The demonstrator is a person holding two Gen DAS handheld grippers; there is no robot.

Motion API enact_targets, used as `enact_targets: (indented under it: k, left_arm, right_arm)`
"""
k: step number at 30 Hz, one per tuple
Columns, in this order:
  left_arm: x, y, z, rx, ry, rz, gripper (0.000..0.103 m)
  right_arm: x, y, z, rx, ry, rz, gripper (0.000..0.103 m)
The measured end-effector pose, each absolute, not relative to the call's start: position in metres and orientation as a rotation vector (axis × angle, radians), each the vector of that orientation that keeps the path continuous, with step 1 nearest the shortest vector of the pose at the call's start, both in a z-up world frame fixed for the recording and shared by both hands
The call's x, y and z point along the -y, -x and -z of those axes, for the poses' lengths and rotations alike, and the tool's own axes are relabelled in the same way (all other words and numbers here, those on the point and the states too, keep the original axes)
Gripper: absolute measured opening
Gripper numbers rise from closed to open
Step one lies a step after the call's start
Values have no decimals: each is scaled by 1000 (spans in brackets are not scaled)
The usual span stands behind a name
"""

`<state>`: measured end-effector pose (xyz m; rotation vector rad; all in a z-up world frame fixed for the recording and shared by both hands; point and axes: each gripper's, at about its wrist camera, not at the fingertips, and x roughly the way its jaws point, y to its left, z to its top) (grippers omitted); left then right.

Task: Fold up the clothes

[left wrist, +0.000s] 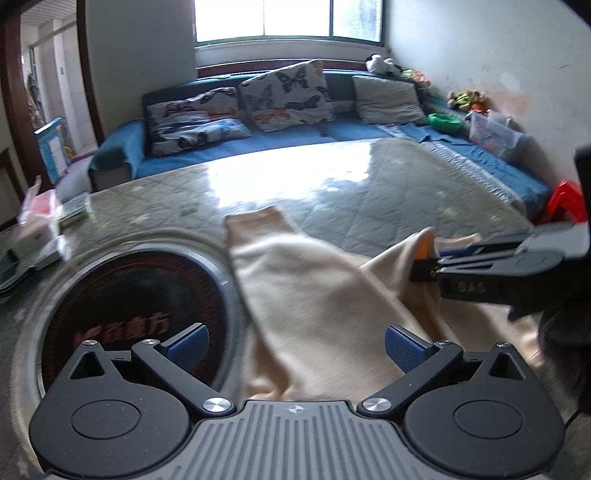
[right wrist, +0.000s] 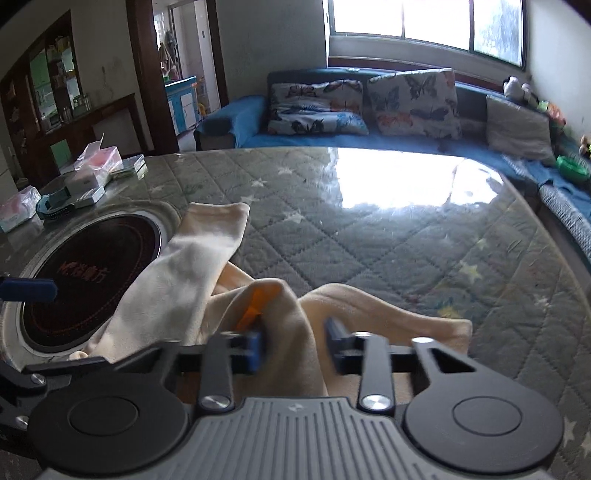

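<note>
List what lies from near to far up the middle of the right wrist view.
Right gripper pinching cream fabric garment → quilted grey-green table cover → blue sofa seat → butterfly-print cushions → bright window.

A quilted grey-green cover with pale stars lies under glass on the table [right wrist: 369,236], where a round black cooktop [right wrist: 92,280] is set into its left part. Boxes and plastic packets [right wrist: 92,166] sit at the far left edge. Behind stands a blue sofa [left wrist: 332,129] with butterfly cushions [left wrist: 288,96] under a bright window [left wrist: 288,18].
</note>
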<state>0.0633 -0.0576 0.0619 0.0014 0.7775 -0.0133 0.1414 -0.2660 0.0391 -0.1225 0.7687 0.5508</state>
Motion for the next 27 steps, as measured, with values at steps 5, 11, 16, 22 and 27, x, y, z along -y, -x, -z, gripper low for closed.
enact_targets:
  k: [5,11,16,22,27]
  left_arm:
    - [80,-77,-69,-747,-18,84,102]
    - [106,-96,-50,-785,-79,138,87]
    - [106,-100,-29,-834,-108,128,63]
    - [93,-89,-28,-837,-100,111,17]
    - [73,-68,-41,-798,-69,60,5]
  right_arm:
    - [287,-127,-51,-712,98,-496,8]
    - [343,-96,-68,-639,67,-324,7]
    - [395,-66,-56,-665,40,-141,7]
    - [427,-45,-32,-730,17,-90,16]
    - [433,-48,-26,-733,11,-112,29]
